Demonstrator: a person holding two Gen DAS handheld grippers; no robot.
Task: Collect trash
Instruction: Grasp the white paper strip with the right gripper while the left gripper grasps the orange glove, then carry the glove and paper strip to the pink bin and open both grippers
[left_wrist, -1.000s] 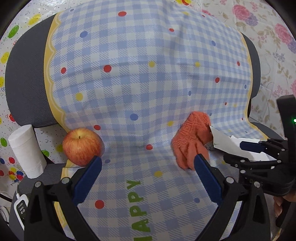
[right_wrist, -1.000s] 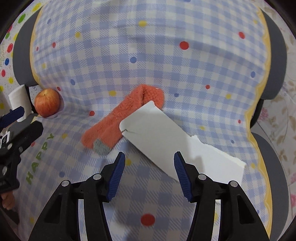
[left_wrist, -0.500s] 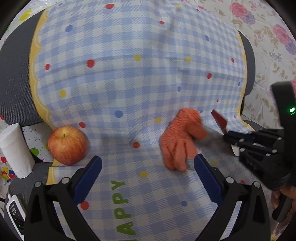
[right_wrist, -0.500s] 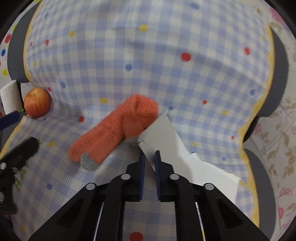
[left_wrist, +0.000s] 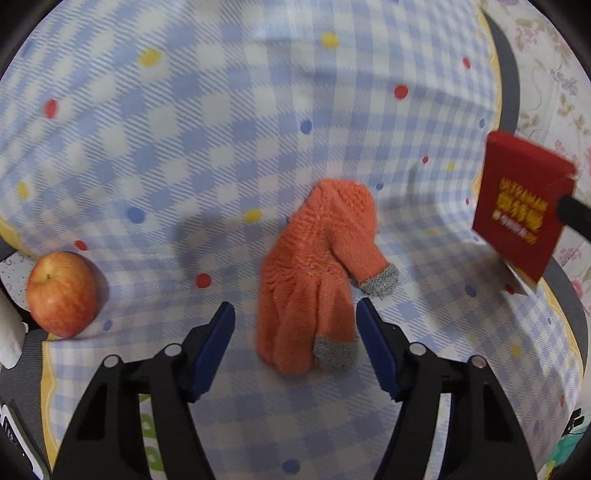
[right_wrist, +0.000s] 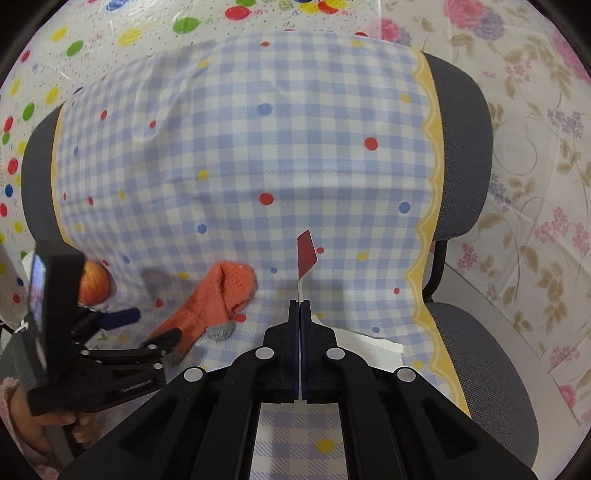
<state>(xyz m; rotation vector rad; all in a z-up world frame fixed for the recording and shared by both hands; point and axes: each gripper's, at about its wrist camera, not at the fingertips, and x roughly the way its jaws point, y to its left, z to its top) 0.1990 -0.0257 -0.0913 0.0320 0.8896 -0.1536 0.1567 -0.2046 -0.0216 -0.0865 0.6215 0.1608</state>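
My right gripper (right_wrist: 300, 306) is shut on a flat red and white card (right_wrist: 306, 254), lifted edge-on above the chair seat. The card (left_wrist: 521, 206) shows its red printed face at the right of the left wrist view. An orange knit glove (left_wrist: 314, 273) lies on the checked cloth (left_wrist: 258, 129). My left gripper (left_wrist: 295, 325) is open, its fingers on either side of the glove's lower end. The glove (right_wrist: 218, 295) and the left gripper (right_wrist: 129, 328) also show in the right wrist view.
A red apple (left_wrist: 61, 293) rests at the left edge of the cloth, with a white roll (left_wrist: 7, 332) beside it. The cloth covers a grey office chair (right_wrist: 461, 147). A white paper piece (right_wrist: 369, 350) lies behind my right fingers. Floral sheeting (right_wrist: 535, 184) hangs at right.
My right gripper closed on the card and lifted it up off the cloth. My left gripper moved forward and right, so that its fingers now flank the glove.
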